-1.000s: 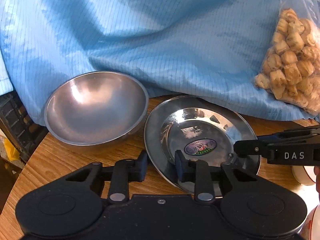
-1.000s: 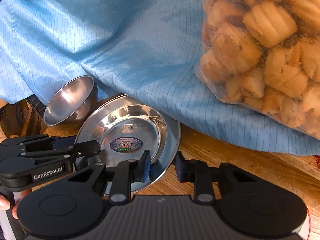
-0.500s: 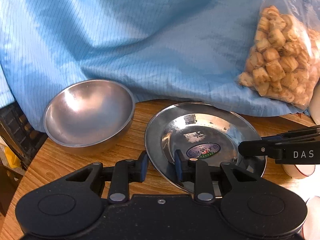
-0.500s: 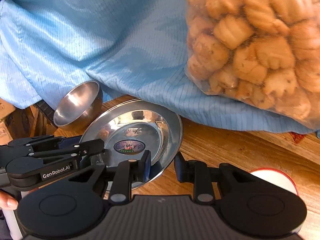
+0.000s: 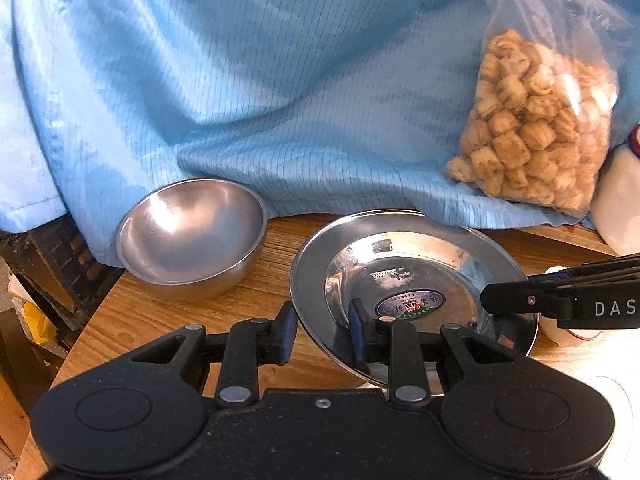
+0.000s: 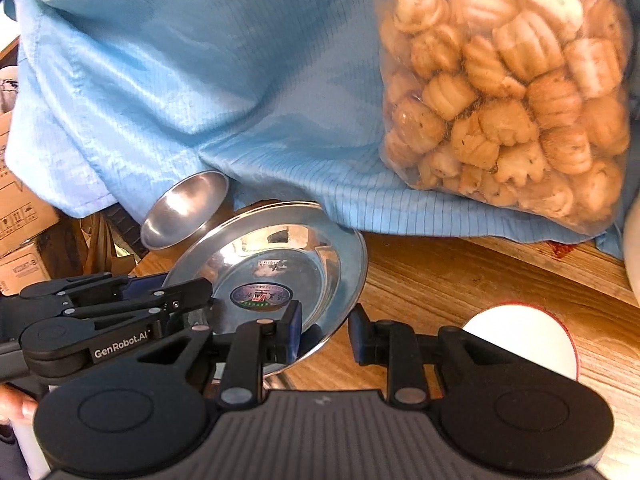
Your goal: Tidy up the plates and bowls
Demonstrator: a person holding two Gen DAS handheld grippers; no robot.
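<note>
Two grippers clamp one steel plate (image 5: 416, 248) by opposite rims: left gripper (image 5: 322, 334) on its near-left edge, right gripper (image 6: 324, 334) on its near-right. Bowl (image 5: 192, 232) sits far left.

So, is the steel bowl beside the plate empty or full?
Empty: the steel bowl shows only bare, shiny metal inside, in both views.
</note>
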